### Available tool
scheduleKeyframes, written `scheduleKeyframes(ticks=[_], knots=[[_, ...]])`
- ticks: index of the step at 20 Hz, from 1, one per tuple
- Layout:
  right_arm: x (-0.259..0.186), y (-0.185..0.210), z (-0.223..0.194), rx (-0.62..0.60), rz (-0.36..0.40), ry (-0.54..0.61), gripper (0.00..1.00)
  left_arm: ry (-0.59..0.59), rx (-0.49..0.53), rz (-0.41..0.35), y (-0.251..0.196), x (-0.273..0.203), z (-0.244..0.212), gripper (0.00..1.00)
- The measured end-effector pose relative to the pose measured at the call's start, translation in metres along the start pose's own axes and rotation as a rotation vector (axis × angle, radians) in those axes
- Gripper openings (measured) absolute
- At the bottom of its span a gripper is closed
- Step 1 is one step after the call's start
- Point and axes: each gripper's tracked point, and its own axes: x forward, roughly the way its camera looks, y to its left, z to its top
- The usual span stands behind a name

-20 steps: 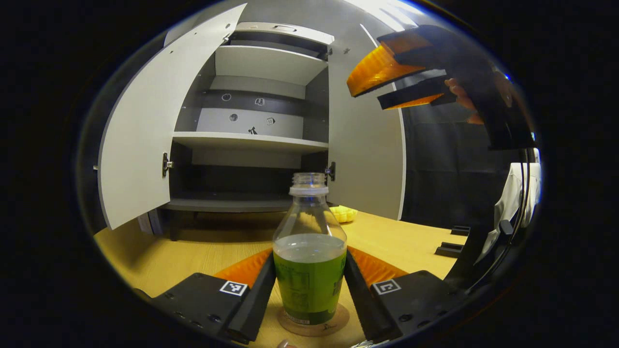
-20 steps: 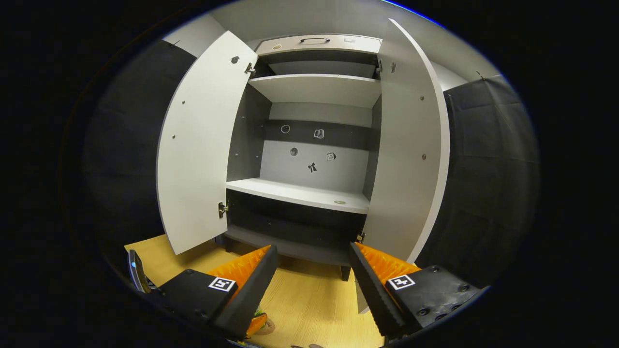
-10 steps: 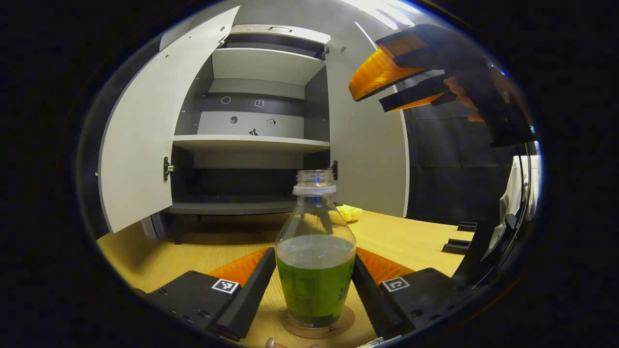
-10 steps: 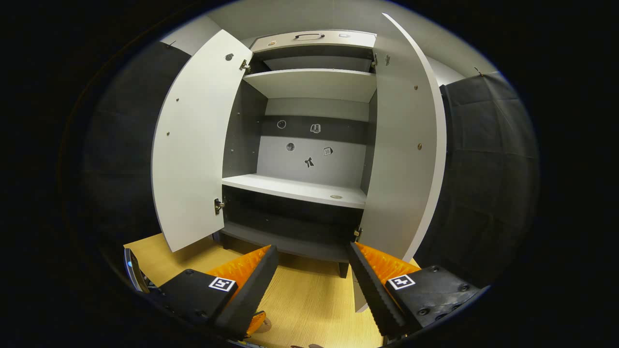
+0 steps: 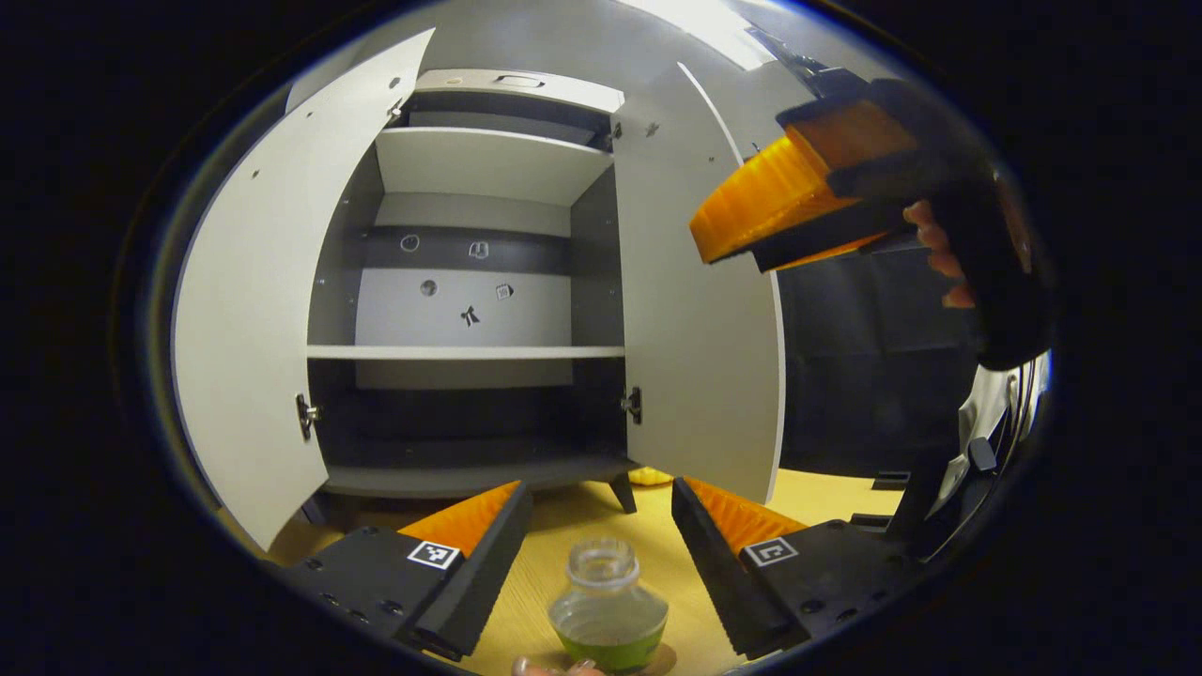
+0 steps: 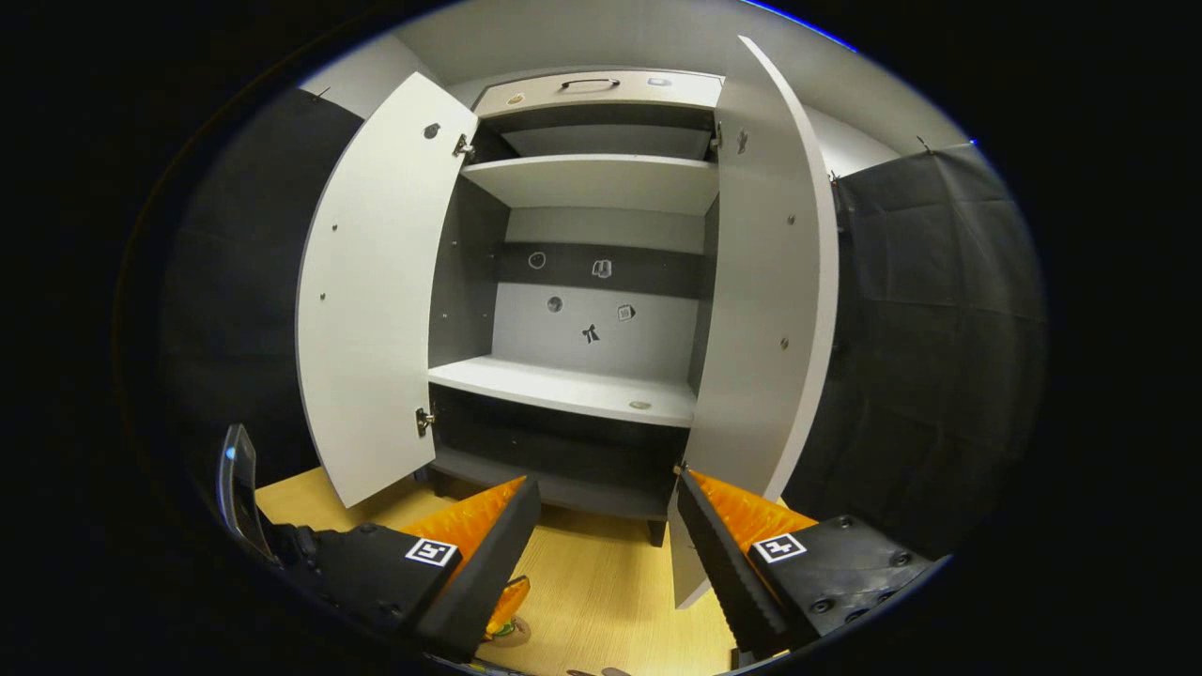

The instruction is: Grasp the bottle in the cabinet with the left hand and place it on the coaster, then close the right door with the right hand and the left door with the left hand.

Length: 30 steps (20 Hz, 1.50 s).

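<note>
Green drink: we see the bottle (image 5: 608,615) standing upright on the wooden table (image 5: 826,493), its base on the coaster (image 5: 657,662), near us and low in the left gripper view.
Left gripper (image 5: 601,554): our fingers stand apart and hold nothing; the bottle sits below and between them, touching neither.
Right gripper (image 6: 606,554): our fingers are spread wide and empty, aimed at the cabinet (image 6: 582,282); in the left gripper view it hangs high on the right, in front of the right door (image 5: 700,310).
Step in hand: we judge the bottle placed, so the right door comes next.
Doing it well: we would bring the right gripper round to the outer face of the right door (image 6: 761,310), far from the hinge, and push in a smooth arc until it meets the frame.
Care: the left gripper should rise straight up, so it does not tip the uncapped bottle.
Left door (image 6: 376,300): wide open, left for afterwards.
</note>
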Motion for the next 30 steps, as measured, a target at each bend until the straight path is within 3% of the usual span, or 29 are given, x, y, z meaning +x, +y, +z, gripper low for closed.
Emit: scheduleKeyframes(ticks=[8,14,18,21,25,30], knots=[[-0.022,-0.047,0.026,0.038,-0.228,-0.035,0.98,0.014,-0.008,-0.097,0.026,-0.014,0.119,0.94],[-0.027,-0.083,0.033,0.144,-0.383,-0.064,0.98,0.019,-0.001,-0.060,0.076,-0.053,0.170,0.94],[-0.013,-0.089,0.038,0.212,-0.389,-0.090,0.98,0.021,-0.029,0.027,0.119,-0.070,0.192,0.94],[-0.002,-0.097,0.040,0.216,-0.378,-0.095,0.98,0.015,0.040,0.141,0.157,-0.093,0.207,0.94],[0.011,-0.094,0.040,0.229,-0.311,-0.095,0.98,0.016,0.039,0.271,0.180,-0.116,0.210,0.94],[0.013,-0.095,0.044,0.121,-0.252,-0.103,0.97,0.036,0.012,0.397,0.203,-0.131,0.205,0.94]])
